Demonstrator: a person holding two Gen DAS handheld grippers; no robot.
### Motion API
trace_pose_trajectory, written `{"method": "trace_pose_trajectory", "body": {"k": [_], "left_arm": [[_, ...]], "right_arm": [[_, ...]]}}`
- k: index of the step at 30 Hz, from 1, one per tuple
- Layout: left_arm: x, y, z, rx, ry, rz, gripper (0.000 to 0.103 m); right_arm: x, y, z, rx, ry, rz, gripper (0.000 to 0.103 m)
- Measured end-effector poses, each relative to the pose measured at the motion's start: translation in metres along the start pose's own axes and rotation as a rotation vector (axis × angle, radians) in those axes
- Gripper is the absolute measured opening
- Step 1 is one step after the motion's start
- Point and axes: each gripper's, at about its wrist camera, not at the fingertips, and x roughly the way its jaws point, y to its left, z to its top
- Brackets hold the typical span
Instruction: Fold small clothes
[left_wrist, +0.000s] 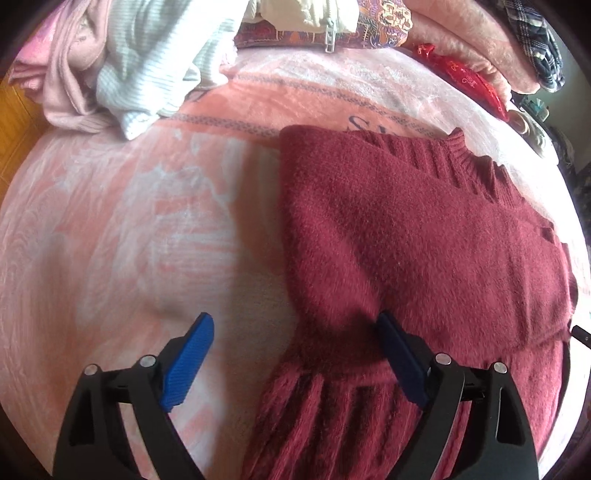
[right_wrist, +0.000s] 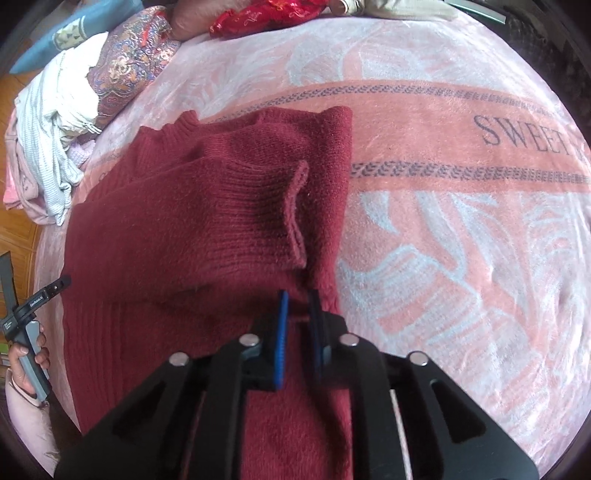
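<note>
A dark red knit sweater (left_wrist: 406, 229) lies flat on the pink blanket (left_wrist: 129, 221), its neck toward the far side. One sleeve is folded across the body, its ribbed cuff (right_wrist: 295, 206) near the sweater's right edge. My left gripper (left_wrist: 294, 318) is open wide just above the sweater's left edge near the hem, one blue pad over the blanket and the other over the knit. My right gripper (right_wrist: 298, 295) hovers over the sweater (right_wrist: 207, 221) near its lower right edge, its jaws a narrow gap apart with red knit showing through the gap and not pinched.
A heap of white and pale pink clothes (left_wrist: 147, 55) sits at the far left of the bed, also in the right wrist view (right_wrist: 51, 147). A patterned pillow (right_wrist: 136, 62) and a red embroidered item (right_wrist: 258, 14) lie at the back. A hand (right_wrist: 22, 354) grips the left gripper's handle.
</note>
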Motion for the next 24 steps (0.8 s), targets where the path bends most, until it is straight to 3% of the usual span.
{"method": "trace_pose_trajectory", "body": {"k": [5,10,13,17,24], "left_arm": [[-0.046,0.014,-0.064,0.158,-0.028,0.063,0.090],[-0.068,0.032,-0.135,0.207,0.019,0.062,0.090],[-0.073,0.036,-0.170,0.211,0.047,0.050,0.090],[-0.072,0.040,-0.205,0.200,0.081,0.066,0.090],[-0.071,0.048,-0.245,0.154,0.125,0.011,0.091]], "right_arm": [[-0.041,0.002,-0.076,-0.077,0.025,0.005,0.031],[-0.055,-0.003,-0.162,-0.112,0.109,0.004,0.035],[-0.059,-0.011,-0.205,-0.090,0.147,0.003,0.039],[-0.062,-0.015,-0.253,-0.069,0.193,0.020,0.051],[-0.067,-0.017,-0.295,-0.048,0.204,0.070,0.057]]}}
